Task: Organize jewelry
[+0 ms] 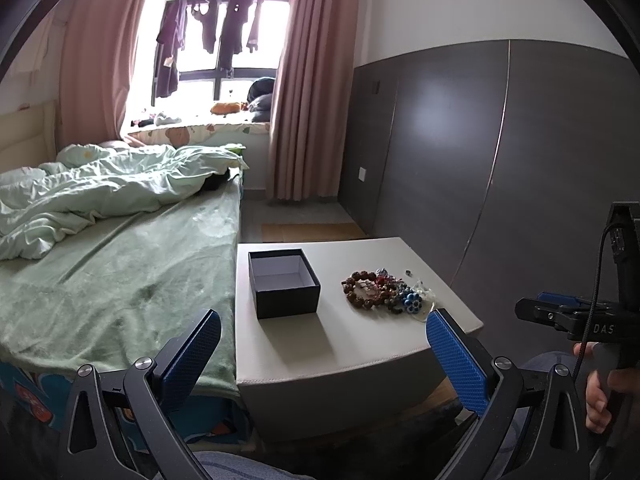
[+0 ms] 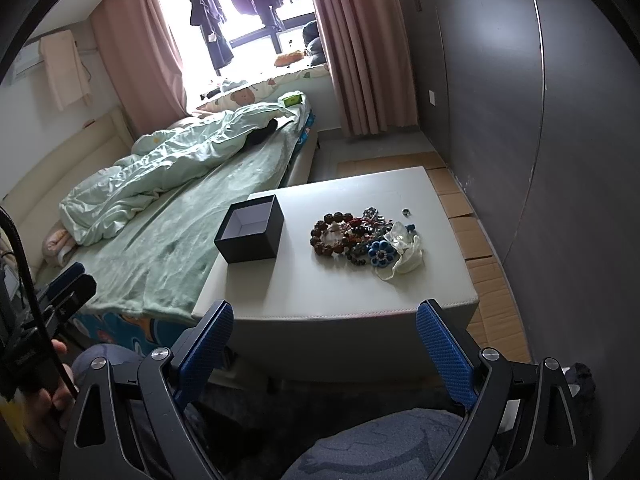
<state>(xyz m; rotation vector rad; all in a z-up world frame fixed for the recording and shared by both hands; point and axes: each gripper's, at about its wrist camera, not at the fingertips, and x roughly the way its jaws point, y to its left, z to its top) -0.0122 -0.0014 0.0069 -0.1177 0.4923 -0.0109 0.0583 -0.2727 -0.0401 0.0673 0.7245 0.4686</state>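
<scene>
A pile of jewelry (image 1: 380, 290) (image 2: 362, 238) lies on the right half of a white table (image 1: 344, 344) (image 2: 332, 292): a brown bead bracelet (image 2: 330, 236), a blue flower piece (image 2: 381, 254) and a clear pouch (image 2: 408, 256). Left of the pile stands an open dark box (image 1: 284, 282) (image 2: 250, 229) with a white, empty inside. My left gripper (image 1: 324, 344) hangs open in front of the table's near edge, holding nothing. My right gripper (image 2: 325, 332) is also open and empty, short of the near edge; the left wrist view shows it at the far right (image 1: 560, 312).
A bed with a green sheet (image 1: 120, 280) (image 2: 172, 240) and a rumpled quilt (image 1: 100, 188) touches the table's left side. A grey panelled wall (image 1: 480, 160) (image 2: 540, 120) rises on the right, with cardboard sheets (image 2: 476, 240) on the floor beside the table. A person's knee (image 2: 380, 440) is below the grippers.
</scene>
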